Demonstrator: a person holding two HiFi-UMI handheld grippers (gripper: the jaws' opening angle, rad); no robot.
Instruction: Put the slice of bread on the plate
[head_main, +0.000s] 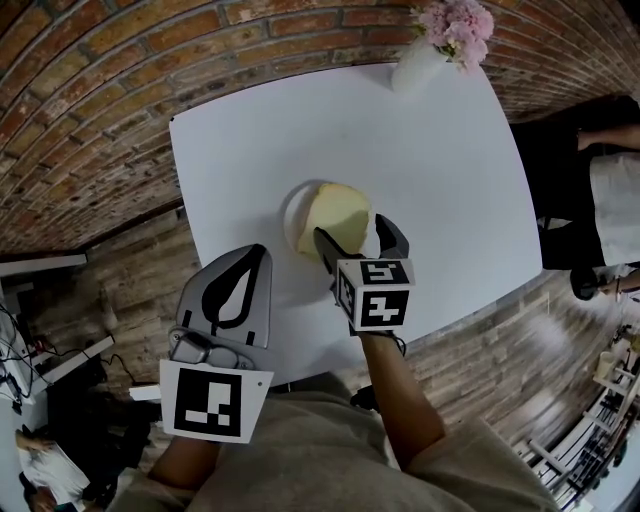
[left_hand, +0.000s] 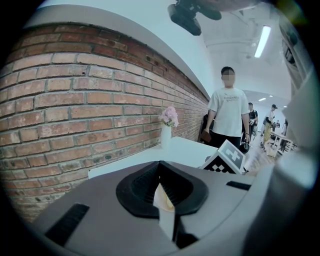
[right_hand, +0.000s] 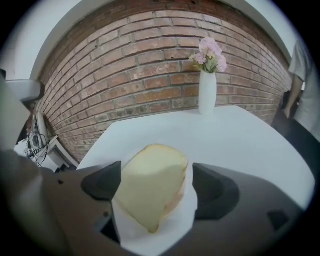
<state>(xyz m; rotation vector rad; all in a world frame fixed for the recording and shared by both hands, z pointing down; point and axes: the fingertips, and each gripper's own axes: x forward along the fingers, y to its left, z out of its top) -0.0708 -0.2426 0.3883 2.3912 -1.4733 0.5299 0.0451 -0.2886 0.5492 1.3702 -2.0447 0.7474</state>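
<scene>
One slice of bread (head_main: 335, 215) lies on the white plate (head_main: 290, 215) at the middle of our white table (head_main: 430, 150). Our right gripper (head_main: 352, 230) stands with jaws spread wide either side of the slice's near edge. Our left gripper (head_main: 262, 250), nearer and to the left, is closed and empty.

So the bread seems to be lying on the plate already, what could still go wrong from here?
1. The right hand-held gripper has its jaws open but close on either side of the bread; pulling back carelessly might snag the bread and drag it off.
2. The bread covers nearly all of the small plate, with only a strip of rim showing, so a slight nudge could leave it hanging over onto the table.
</scene>
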